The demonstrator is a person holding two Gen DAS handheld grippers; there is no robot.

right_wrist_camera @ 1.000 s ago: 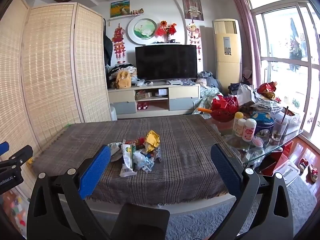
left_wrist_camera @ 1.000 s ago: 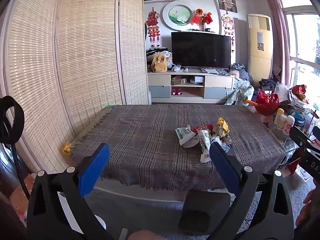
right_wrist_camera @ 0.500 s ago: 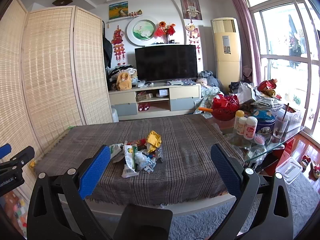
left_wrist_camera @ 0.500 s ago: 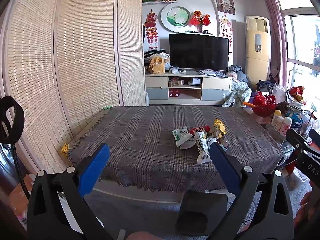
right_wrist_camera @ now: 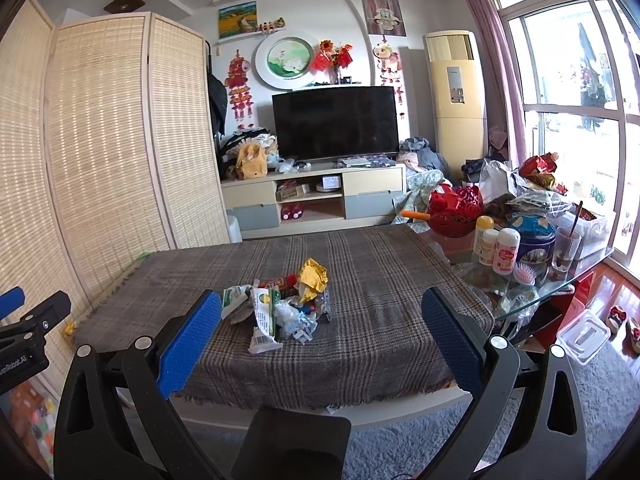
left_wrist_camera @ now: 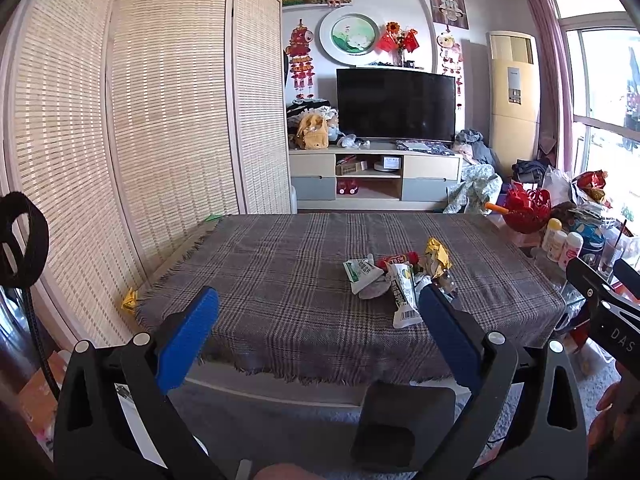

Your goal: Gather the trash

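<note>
1. Left gripper [left_wrist_camera: 318, 312] is spread wide open with nothing between its blue pads, hanging short of the near edge of the surface under the grey plaid cloth [left_wrist_camera: 280, 272].
2. Right gripper [right_wrist_camera: 320, 314] is just as wide open and empty too.
3. The heap of crumpled snack wrappers [right_wrist_camera: 280, 304] sits ahead of the right gripper, a bit left of centre; from the left gripper it's ahead and off right [left_wrist_camera: 400, 280].
4. Crinkled gold foil wrapper [right_wrist_camera: 313, 276] is on the pile's far side.
</note>
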